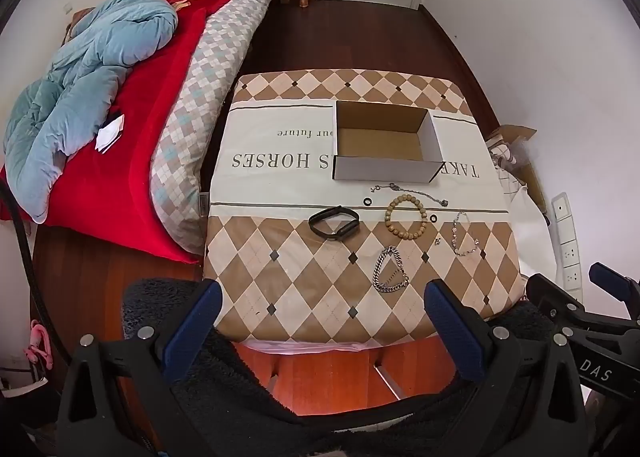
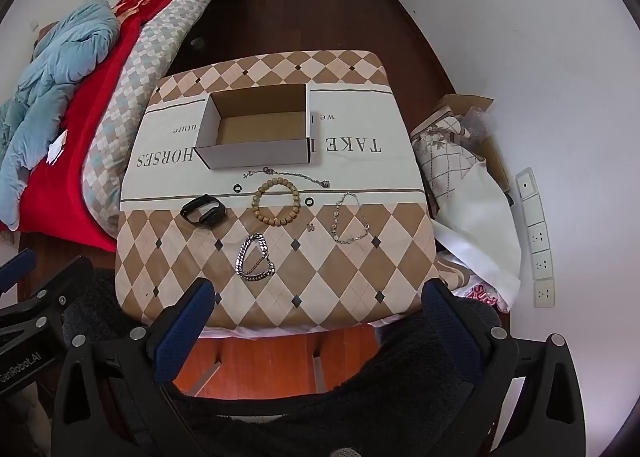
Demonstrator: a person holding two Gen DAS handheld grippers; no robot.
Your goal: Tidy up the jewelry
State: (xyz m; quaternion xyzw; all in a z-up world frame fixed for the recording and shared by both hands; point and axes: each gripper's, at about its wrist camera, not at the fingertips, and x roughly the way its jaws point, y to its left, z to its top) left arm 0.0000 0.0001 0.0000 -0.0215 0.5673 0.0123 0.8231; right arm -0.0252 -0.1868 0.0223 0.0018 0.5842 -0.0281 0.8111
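Both grippers, left gripper (image 1: 324, 297) and right gripper (image 2: 318, 297), hover wide open and empty; best approach the near chain bracelet (image 2: 254, 260) squarely, then carry it to the far box (image 2: 256, 155).

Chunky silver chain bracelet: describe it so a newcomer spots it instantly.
Start at the open cardboard box on the diamond-patterned table cover. The jewelry lies in front of it, and the chunky silver chain bracelet is the piece nearest the camera. It alone has thick, flat links, folded into a rough heart shape.
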